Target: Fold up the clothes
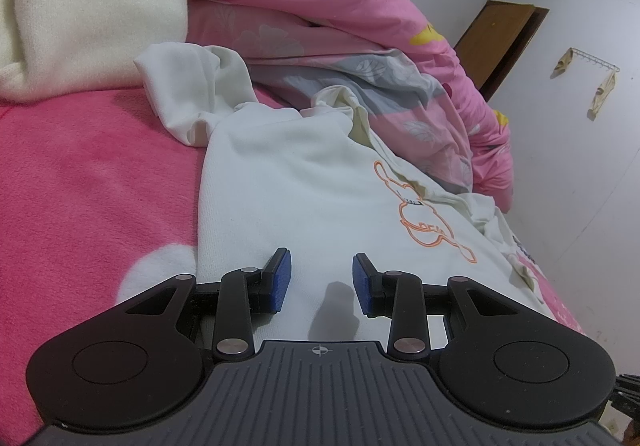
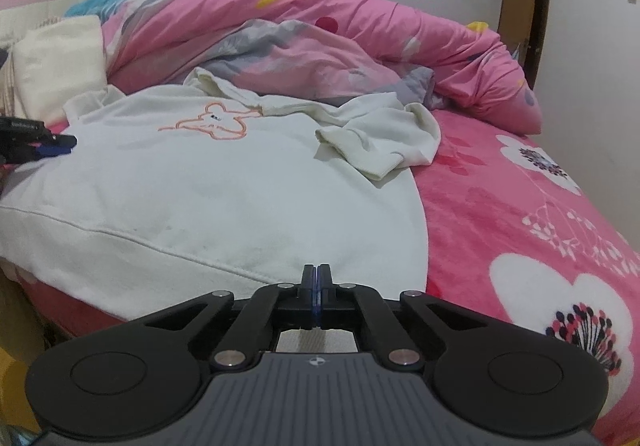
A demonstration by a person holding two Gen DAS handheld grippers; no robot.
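right gripper (image 2: 317,275) jaws together at near hem | left gripper (image 1: 321,278) apart, empty | sweatshirt (image 2: 208,182) spread flat for folding, sleeves bunched far

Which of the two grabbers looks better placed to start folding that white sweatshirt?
Probably the right gripper. Its jaws are shut at the hem of the white sweatshirt, though whether they pinch fabric is unclear. The left gripper hangs open over the flat cloth, holding nothing.

A white cotton sweatshirt with an orange outline drawing (image 2: 208,174) lies spread on a pink fleece blanket with white flowers (image 2: 520,230). The black right gripper (image 2: 317,278), jaws together, sits at its hem; a crumpled pink quilt (image 2: 360,38) lies behind.
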